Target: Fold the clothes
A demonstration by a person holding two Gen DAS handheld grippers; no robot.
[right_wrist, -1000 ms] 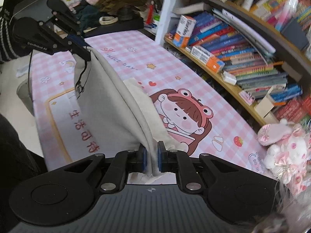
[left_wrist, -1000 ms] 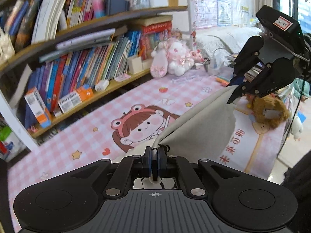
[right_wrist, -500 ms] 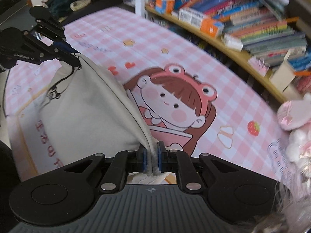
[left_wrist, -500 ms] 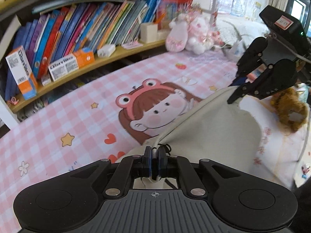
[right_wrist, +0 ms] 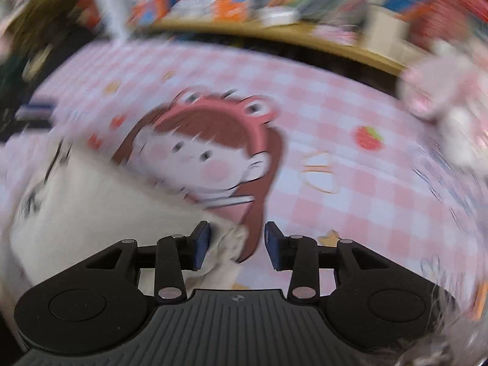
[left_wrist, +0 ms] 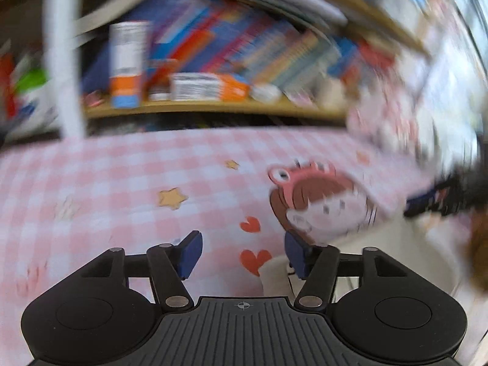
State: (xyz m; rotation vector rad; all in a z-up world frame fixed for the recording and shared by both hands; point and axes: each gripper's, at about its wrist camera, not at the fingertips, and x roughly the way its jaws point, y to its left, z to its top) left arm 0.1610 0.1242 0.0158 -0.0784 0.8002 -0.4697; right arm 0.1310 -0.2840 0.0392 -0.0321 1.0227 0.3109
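both views heavily motion-blurred; fine detail unreadable.

left gripper [left_wrist: 243,254]: fingers spread wide, blue pads [left_wrist: 189,254] well apart, nothing between them. poised low over the pink checked cloth [left_wrist: 122,189], above the printed red hearts. cream garment [left_wrist: 350,262] lying on that cloth just right of and below the right-hand pad; contact between pad and fabric cannot be told.

right gripper [right_wrist: 237,245]: fingers likewise spread wide, holding nothing. a rumpled corner of the garment [right_wrist: 91,213] sitting in the gap, close against the left-hand pad [right_wrist: 202,245], clear of the right-hand one. bulk of the garment spread flat to the left of this gripper, covering the lower left edge of the cartoon girl print [right_wrist: 207,152]. dark cord markings visible along the garment's far left edge, shape unclear.

seen from the left wrist: right gripper [left_wrist: 439,198] as a dark smear at the right edge, state not readable there. seen from the right wrist: a dark blurred shape at the left edge, not identifiable.

background: bookshelf [left_wrist: 213,109] packed with books behind the cloth; plush toys [right_wrist: 448,106] at the far right, pink and white, blurred.
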